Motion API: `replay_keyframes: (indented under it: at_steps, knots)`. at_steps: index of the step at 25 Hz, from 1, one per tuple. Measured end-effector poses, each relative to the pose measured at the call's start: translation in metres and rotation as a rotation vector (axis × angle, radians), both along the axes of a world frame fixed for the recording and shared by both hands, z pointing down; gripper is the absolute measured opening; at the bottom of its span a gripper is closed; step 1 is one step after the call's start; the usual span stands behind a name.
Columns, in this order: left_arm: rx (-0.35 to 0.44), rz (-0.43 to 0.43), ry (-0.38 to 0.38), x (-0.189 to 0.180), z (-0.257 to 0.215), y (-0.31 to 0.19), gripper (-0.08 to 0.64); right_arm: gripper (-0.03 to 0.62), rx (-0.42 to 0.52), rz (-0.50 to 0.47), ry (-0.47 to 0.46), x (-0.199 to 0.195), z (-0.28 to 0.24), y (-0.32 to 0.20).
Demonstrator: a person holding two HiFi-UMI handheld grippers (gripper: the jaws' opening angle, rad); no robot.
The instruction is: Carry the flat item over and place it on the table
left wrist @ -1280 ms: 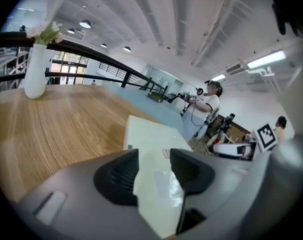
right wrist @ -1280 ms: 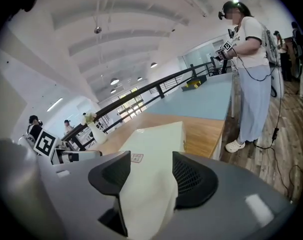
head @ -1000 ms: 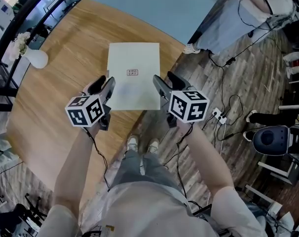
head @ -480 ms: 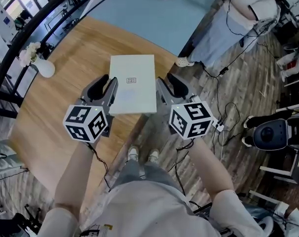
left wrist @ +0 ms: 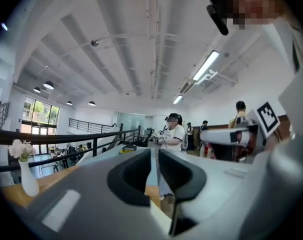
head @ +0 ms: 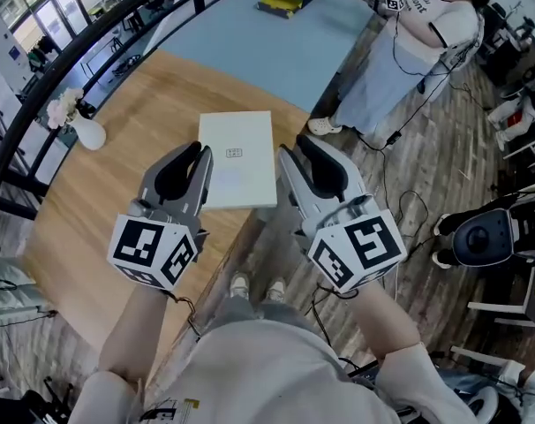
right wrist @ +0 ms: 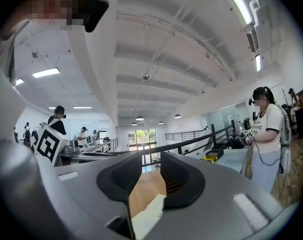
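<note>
A flat white box (head: 237, 159) lies on the round wooden table (head: 117, 157), at frame centre. The left gripper (head: 193, 154) and right gripper (head: 299, 148) flank its lower half, raised clear of it. Both pairs of jaws have just been closing, empty: left nearly together, right narrowly apart.

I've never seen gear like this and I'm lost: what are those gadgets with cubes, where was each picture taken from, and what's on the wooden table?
No robot: a person holds the left tongs and the right tongs, each bearing a marker cube. The head view comes from a camera on the person's head, looking down; the gripper views ride on the tongs and look along their jaws. On the wooden table are a flat pale item and a white flower vase. Both tongs hold nothing; their jaws have just been closing, the left to a thin slit.
</note>
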State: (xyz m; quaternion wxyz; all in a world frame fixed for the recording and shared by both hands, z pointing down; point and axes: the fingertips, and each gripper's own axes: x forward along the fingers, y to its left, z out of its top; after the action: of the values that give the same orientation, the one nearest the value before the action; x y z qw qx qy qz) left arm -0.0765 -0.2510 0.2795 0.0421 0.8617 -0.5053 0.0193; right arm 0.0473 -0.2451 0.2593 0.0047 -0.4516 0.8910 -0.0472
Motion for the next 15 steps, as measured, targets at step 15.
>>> replay_keyframes:
  at_steps: [15]
  knots:
    - [0.110, 0.055, -0.024, 0.022, -0.053, 0.074, 0.040, 0.075, 0.068, -0.098, -0.064, 0.005, -0.066, 0.083]
